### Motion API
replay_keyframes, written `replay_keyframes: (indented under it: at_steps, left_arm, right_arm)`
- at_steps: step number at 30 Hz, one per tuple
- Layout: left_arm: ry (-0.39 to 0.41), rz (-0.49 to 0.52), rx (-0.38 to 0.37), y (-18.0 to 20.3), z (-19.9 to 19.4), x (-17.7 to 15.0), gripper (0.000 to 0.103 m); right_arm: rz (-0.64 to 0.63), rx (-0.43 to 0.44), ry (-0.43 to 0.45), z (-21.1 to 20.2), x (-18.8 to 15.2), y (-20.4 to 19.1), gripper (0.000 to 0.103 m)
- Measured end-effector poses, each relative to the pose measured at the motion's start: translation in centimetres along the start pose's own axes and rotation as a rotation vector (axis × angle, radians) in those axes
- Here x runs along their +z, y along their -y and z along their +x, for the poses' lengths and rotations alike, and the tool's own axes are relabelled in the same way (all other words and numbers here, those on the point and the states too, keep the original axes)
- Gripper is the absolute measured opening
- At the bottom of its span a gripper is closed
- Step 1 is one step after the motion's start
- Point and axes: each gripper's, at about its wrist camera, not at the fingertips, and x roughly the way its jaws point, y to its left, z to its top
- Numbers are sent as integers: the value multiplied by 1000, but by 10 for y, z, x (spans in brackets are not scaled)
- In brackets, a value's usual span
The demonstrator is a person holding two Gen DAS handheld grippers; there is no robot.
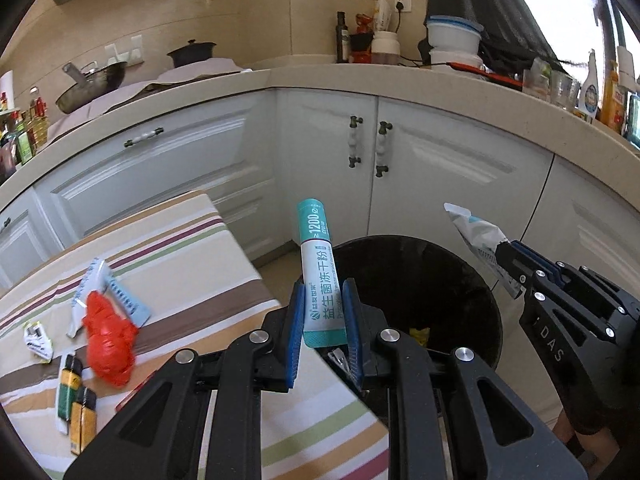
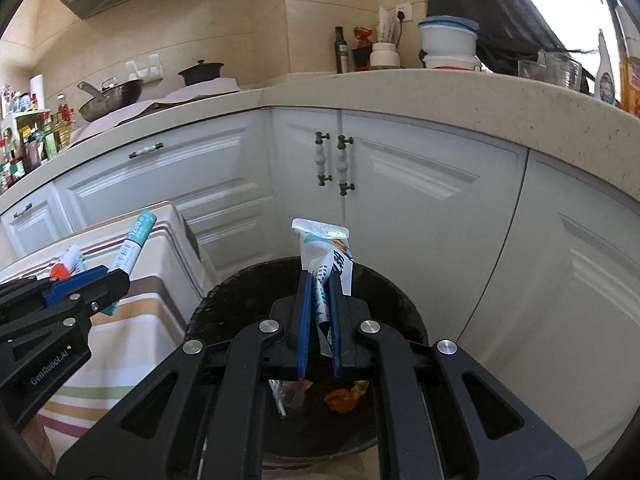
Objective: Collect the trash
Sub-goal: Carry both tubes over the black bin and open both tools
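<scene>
- Left gripper (image 1: 322,332) clamps a teal-and-white sachet stick (image 1: 320,276); blue pads press both its sides, stick stands nearly upright, top end free.
- From the left wrist view the stick sits at the near left rim of the black trash bin (image 1: 472,280), over the edge of the striped counter (image 1: 224,264).
- Right gripper (image 2: 319,312) is closed on a crumpled white-and-blue wrapper (image 2: 322,248); silver sealed end sticks up above the pads.
- Right wrist view: wrapper is directly over the bin (image 2: 224,300) opening. Bin already holds bits of trash, orange and yellow scraps (image 2: 340,398) at the bottom.
- Still on the striped counter cloth: a crumpled red plastic piece (image 1: 108,340), a light blue-and-white wrapper (image 1: 120,292) touching it, a small white packet (image 1: 38,340), two yellow lighters (image 1: 76,392) near the left edge.
- Bin stands on the floor between the counter and white cabinet doors (image 1: 420,160).
- Kitchen worktop behind carries a wok (image 1: 90,84), dark pot (image 1: 192,52), bottles.
</scene>
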Motion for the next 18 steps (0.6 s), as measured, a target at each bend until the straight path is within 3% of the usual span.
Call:
replay_keyframes:
  at_steps: [3,5,7,11,18]
  left_arm:
    - [0,12,-4,6,9,4,21]
    - [-7,33,-17,12,17,7,21]
    - [-21,48,-20,17,26,7,26]
    - [-36,31,-17,15,32,5,38]
    - [-15,8,13,3,19,2,42]
  right_arm:
    - [7,-7,-2,8,1,4,11]
    - [17,-8,-1,14,1,8,18]
    - [30,-16,-4,19,0,11,33]
    - [40,-22,-5,22,1,14,34]
    - [28,-20,-2,14,2,6,35]
